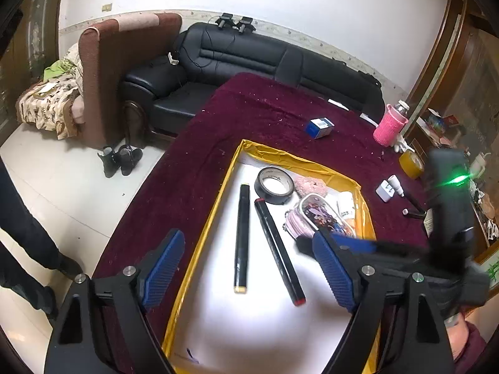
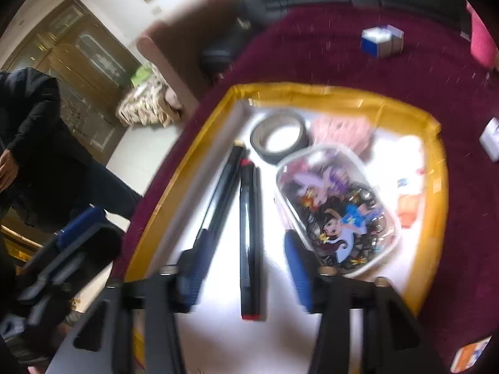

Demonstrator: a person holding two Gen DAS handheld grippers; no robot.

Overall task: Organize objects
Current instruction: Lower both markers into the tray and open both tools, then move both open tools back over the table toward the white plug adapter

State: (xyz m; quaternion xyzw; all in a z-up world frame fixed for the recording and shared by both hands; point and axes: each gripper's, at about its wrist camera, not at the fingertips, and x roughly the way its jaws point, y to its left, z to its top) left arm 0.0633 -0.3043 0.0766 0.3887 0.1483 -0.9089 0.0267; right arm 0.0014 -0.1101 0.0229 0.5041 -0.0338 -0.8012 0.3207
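A yellow-rimmed white tray [image 1: 218, 205] lies on the maroon tablecloth; it also shows in the right wrist view [image 2: 327, 95]. In it lie a yellow-tipped black marker [image 1: 242, 237], a red-tipped black marker [image 1: 278, 251], a black tape roll [image 1: 274, 185], a pink fluffy item [image 1: 310, 185] and a cartoon-print pouch [image 1: 321, 212]. My left gripper [image 1: 249, 271] is open and empty above the tray's near part. My right gripper [image 2: 246, 268] is open over the red-tipped marker [image 2: 249, 237], beside the pouch [image 2: 336, 212]. It also shows in the left wrist view [image 1: 358, 246], blurred.
On the cloth outside the tray lie a blue-white box [image 1: 319, 127], a pink-sleeved bottle [image 1: 391, 124], a yellow tape roll [image 1: 411, 163], a white charger [image 1: 385, 190] and small pens. A black sofa [image 1: 249, 56] stands behind the table. A person in dark clothes [image 2: 37, 143] stands at left.
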